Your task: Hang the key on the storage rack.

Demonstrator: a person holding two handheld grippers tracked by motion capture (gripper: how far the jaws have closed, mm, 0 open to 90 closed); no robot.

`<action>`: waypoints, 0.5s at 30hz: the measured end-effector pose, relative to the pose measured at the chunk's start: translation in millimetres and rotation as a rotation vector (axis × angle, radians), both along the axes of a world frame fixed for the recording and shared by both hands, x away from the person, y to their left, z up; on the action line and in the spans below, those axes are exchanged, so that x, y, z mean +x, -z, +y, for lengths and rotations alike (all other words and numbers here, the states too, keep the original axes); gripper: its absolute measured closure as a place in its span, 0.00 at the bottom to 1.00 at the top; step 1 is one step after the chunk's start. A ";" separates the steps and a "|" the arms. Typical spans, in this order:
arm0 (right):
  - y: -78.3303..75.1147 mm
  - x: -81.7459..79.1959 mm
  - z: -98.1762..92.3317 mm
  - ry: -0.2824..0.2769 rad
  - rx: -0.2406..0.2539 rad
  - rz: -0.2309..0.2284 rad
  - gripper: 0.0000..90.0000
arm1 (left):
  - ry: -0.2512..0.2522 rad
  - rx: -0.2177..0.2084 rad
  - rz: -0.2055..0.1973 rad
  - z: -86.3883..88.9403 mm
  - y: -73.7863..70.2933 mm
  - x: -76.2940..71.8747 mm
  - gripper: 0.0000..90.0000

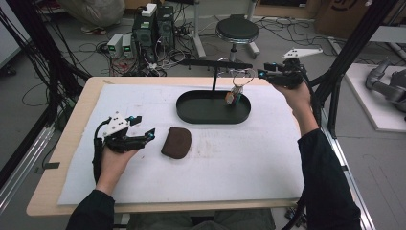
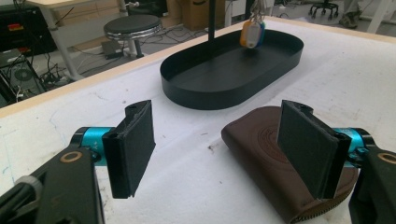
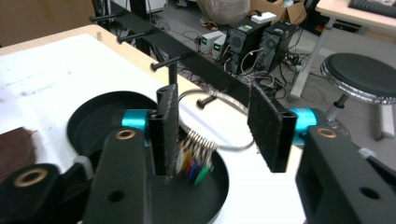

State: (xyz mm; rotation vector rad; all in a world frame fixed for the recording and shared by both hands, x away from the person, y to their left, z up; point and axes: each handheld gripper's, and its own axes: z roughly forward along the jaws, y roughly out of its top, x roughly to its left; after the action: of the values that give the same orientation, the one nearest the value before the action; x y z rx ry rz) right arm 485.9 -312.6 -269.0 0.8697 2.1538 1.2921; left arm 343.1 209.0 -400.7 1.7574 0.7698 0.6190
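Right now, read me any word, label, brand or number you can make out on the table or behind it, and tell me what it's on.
None reads for certain.
Brown leather pouch: a round embossed stamp, too faint to read.
Coloured key tags on the wire ring: no legible writing.
Brown cardboard box behind the table: a dark printed mark, too small and blurred to read.

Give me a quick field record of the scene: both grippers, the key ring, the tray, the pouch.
left gripper: jaws open, beside the brown pouch, not gripping it
right gripper: jaws open around the key ring, pads off it
key ring: hangs on a peg of the rack, coloured tags dangling above the tray
tray: black, oval, on the white mat
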 end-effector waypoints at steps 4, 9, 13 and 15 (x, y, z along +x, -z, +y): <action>-3.2 -18.4 -5.1 -0.006 0.002 0.019 0.49 | 0.005 0.001 0.000 -1.5 -1.7 1.4 0.31; -2.7 -43.9 -7.8 -0.015 0.025 -0.035 0.47 | 0.006 0.001 -0.001 -2.7 -2.9 2.6 0.31; 9.2 -74.2 -14.7 -0.012 0.053 -0.045 0.43 | 0.005 -0.010 0.002 -2.6 -3.3 4.4 0.31; 16.3 -84.1 -18.8 -0.017 0.070 -0.039 0.42 | 0.002 -0.014 0.002 -2.1 -3.7 4.9 0.31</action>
State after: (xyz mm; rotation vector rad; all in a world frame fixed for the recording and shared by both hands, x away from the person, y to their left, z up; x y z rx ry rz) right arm 401.8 -331.4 -285.3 0.8485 2.1014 1.3893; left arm 348.0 206.9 -397.0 1.7462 0.7724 0.6096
